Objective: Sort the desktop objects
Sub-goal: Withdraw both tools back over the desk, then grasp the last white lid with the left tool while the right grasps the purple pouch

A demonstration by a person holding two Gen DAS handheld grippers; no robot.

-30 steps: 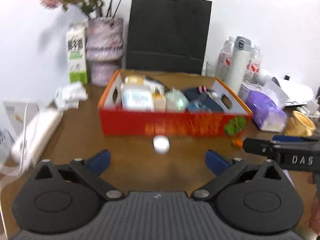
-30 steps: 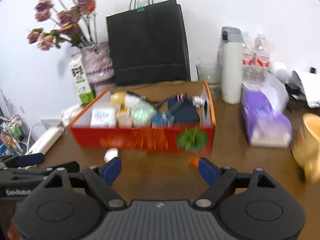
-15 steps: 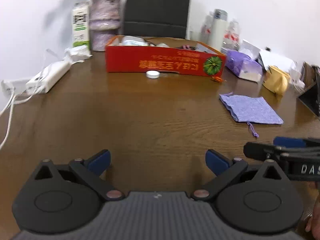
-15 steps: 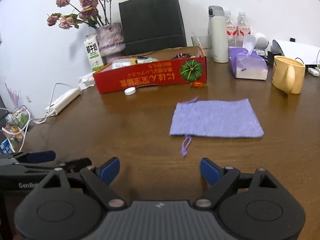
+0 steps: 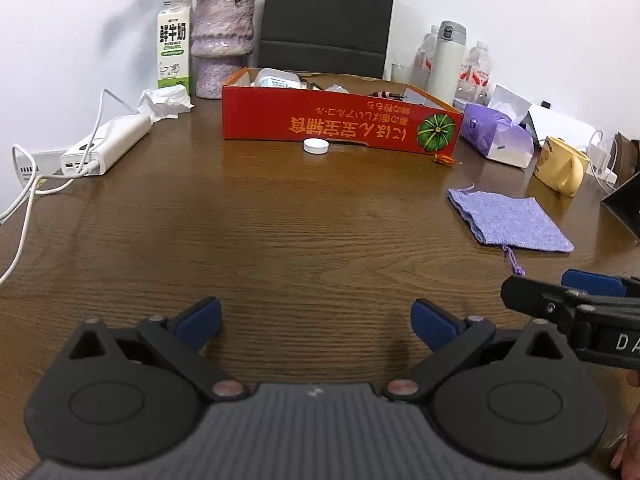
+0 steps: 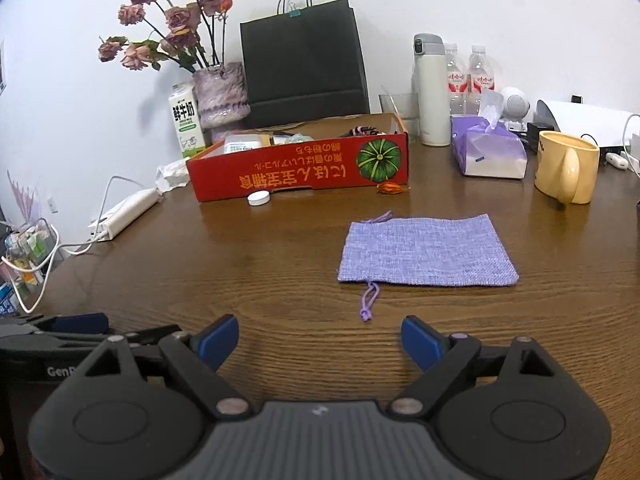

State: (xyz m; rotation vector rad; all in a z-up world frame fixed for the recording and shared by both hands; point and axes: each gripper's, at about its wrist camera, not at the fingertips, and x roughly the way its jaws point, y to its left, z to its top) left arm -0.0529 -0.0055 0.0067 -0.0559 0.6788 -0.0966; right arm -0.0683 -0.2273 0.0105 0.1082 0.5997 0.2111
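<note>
- Grippers both low over the brown wooden table [image 5: 280, 240], side by side; left gripper [image 5: 316, 316] has its blue-padded fingers spread wide, nothing between them.
- Right gripper [image 6: 318, 334] likewise spread and empty; its side shows in the left wrist view with white letters "DA", and the left one's body in the right wrist view reads "GenR", cut off.
- Flat lilac woven drawstring pouch [image 6: 426, 254] lies on the table just ahead of the right gripper; its cord end [image 6: 367, 306] trails toward the gap between the fingers, not touching them.
- From the left gripper the pouch sits ahead and off to the right, well apart.
- Small round white cap [image 5: 315, 146] rests against the front of the red cardboard box [image 5: 340, 128], far ahead of both tools.
- Small orange scrap [image 6: 392, 188] lies at the box's right front corner.
- Box front carries orange Japanese print, upside down, beside a green pumpkin picture.
- White-and-green carton [image 5: 173, 46] at the back left reads "鲜牛奶".
- Yellow mug [image 6: 566, 172] stands right of the pouch, apart from it.
</note>
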